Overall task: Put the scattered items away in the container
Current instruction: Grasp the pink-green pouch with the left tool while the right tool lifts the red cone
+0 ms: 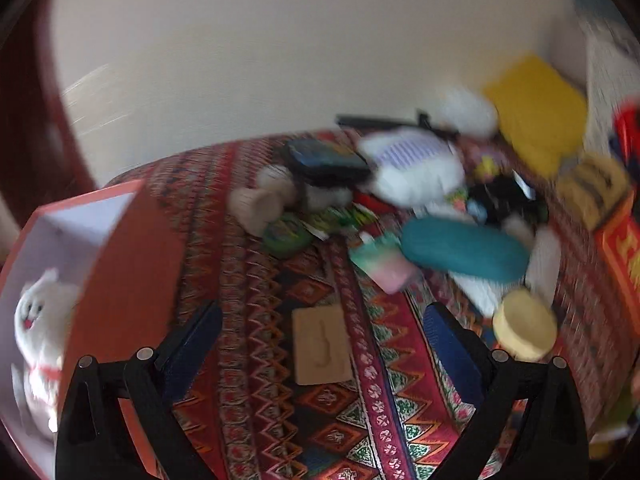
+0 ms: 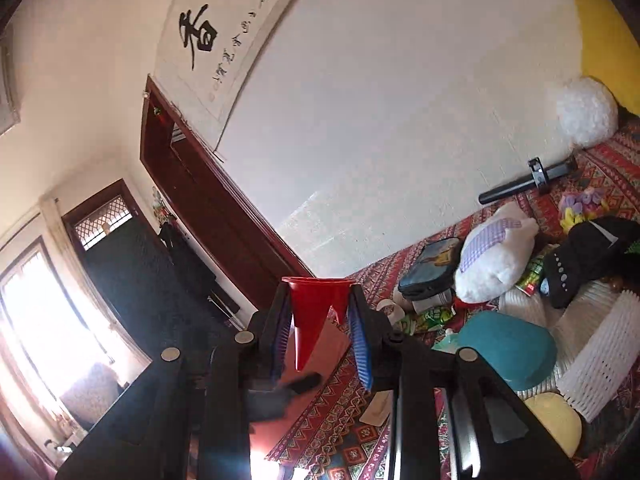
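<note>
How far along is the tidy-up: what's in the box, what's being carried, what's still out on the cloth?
Done: a white plush toy already lies inside the orange box. In hand: the right gripper is shut on a red funnel; the left gripper is open and holds nothing. Left: most of the pile, including the teal case, the round yellow tin, the tan card and the white striped plush.
</note>
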The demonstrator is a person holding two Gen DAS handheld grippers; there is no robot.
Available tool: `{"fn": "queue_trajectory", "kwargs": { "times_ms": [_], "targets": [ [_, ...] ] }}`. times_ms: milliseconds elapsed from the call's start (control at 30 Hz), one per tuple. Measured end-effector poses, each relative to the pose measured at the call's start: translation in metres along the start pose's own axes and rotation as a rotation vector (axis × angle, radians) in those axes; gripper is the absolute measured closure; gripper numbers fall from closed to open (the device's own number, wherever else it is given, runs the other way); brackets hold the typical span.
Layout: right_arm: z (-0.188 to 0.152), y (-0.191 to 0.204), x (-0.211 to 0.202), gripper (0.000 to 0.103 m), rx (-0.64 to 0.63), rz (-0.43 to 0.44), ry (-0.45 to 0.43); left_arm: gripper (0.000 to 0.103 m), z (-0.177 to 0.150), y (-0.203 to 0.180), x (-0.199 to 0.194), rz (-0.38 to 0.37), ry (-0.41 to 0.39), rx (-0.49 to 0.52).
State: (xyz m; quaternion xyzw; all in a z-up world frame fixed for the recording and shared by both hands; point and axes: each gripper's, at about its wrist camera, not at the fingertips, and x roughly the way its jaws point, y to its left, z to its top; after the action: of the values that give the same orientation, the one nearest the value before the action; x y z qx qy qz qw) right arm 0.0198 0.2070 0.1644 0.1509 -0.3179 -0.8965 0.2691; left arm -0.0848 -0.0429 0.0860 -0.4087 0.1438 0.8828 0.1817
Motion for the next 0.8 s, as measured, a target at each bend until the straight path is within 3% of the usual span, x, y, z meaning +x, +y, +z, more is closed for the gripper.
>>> {"fn": "queue_trajectory", "kwargs": {
  "times_ms": [67, 133, 233, 400, 467, 500, 533, 667, 800],
  "targets": [
    [0.006, -0.015, -0.001, 0.077, 0.008, -0.032, 0.007, 0.002, 0.003, -0.028, 0.038, -0.001, 0.039, 0.139],
    [0.013, -0.019, -0.014, 0.077, -0.009, -0.045, -0.012, 0.002, 0.013, -0.042, 0.074, -0.010, 0.075, 0.198],
    [0.023, -0.031, -0.028, 0.077, 0.005, -0.013, -0.052, 0.002, 0.033, -0.042, 0.117, -0.041, 0.136, 0.201],
    [0.034, -0.055, -0.047, 0.077, 0.094, 0.017, -0.112, 0.000, 0.066, -0.026, 0.160, -0.178, 0.206, 0.101],
    [0.037, -0.062, -0.049, 0.077, 0.120, 0.034, -0.127, 0.006, 0.068, -0.027, 0.162, -0.206, 0.213, 0.107],
    [0.038, -0.064, -0.050, 0.077, 0.125, 0.033, -0.131, 0.020, 0.068, -0.026, 0.158, -0.227, 0.215, 0.099],
    [0.039, -0.065, -0.050, 0.077, 0.128, 0.032, -0.133, 0.026, 0.068, -0.024, 0.154, -0.236, 0.222, 0.091],
    [0.039, -0.072, -0.051, 0.077, 0.162, 0.044, -0.145, 0.028, 0.048, -0.021, 0.128, -0.204, 0.232, 0.051],
    [0.037, -0.067, -0.049, 0.077, 0.148, 0.026, -0.140, 0.028, 0.012, -0.016, 0.083, -0.171, 0.201, -0.074]
  ]
}}
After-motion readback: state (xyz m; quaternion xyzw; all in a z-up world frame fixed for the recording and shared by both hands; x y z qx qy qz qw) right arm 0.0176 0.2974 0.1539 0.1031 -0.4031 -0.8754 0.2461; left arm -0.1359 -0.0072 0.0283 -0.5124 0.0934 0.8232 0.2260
